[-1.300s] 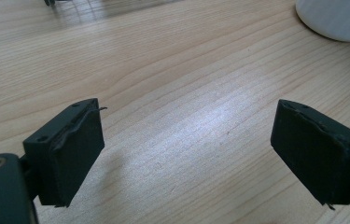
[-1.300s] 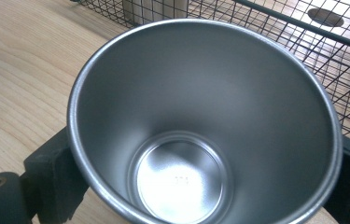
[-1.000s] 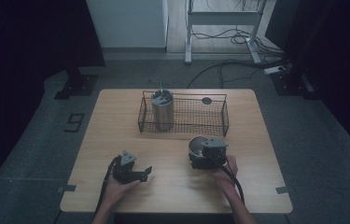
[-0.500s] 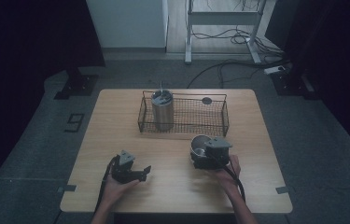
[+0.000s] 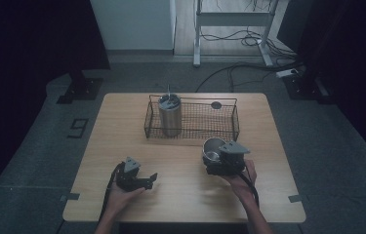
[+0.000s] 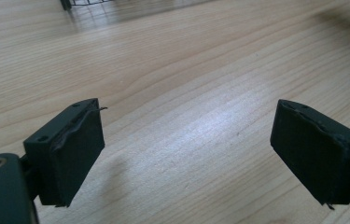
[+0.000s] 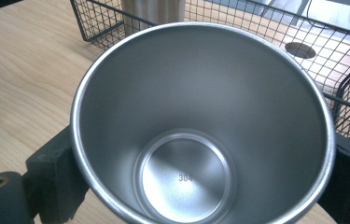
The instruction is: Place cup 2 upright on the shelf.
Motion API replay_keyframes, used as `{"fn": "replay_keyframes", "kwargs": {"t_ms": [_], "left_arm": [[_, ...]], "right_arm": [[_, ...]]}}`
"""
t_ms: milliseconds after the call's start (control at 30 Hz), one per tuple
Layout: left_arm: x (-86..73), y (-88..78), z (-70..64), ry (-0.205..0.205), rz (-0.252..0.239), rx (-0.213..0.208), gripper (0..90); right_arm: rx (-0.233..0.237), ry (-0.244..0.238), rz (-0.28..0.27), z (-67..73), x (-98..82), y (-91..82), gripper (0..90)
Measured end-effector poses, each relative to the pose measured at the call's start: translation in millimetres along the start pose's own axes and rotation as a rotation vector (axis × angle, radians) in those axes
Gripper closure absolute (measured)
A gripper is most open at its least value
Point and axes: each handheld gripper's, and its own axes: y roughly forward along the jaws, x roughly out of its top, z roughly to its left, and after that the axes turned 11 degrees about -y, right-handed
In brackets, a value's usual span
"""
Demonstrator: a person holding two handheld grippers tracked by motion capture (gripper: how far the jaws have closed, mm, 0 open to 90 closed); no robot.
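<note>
A plain steel cup [image 5: 213, 147] is held just above the table in front of the wire basket, with my right gripper [image 5: 214, 158] shut on it. In the right gripper view the cup [image 7: 200, 116] is empty, its mouth faces the camera, and black pads [image 7: 56, 172] press on its two sides. My left gripper [image 5: 147, 179] rests low over the front left of the table. Its jaws stand apart in the left gripper view [image 6: 189, 154], with bare wood between them.
A black wire basket [image 5: 193, 127] stands at the back middle of the wooden table [image 5: 122, 122]. In its left end a tall steel tumbler [image 5: 170, 114] with a lid stands upright. A small dark disc [image 5: 215, 105] lies at its far right.
My right hand has lifted the cup slightly and moved it a little to the right. The left gripper has stayed where it was.
</note>
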Motion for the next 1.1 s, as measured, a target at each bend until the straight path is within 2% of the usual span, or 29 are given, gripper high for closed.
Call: {"fn": "replay_keyframes", "kwargs": {"t_ms": [167,267,467,800,1100], "left_arm": [[-0.5,-0.3,1.9,-0.006,0.002,0.009,9.9],[1.4,-4.3,1.6,-0.013,-0.013,0.006,9.9],[1.1,-7.8,0.0,-0.015,-0.023,0.001,10.5],[0.0,-4.4,-3.5,-0.007,-0.009,-0.010,10.5],[0.6,-7.6,-2.5,-0.014,-0.018,-0.017,10.5]], "right_arm": [[-0.007,-0.002,-0.010,-3.1,2.8,-4.9,7.1],[-0.001,0.002,-0.016,-3.9,4.6,-6.9,7.1],[0.001,-0.024,-0.020,-2.1,9.4,-11.0,7.1],[-0.007,-0.007,-0.035,-11.1,20.0,-18.4,7.1],[-0.010,0.008,-0.042,-20.4,30.6,-20.9,7.1]]}}
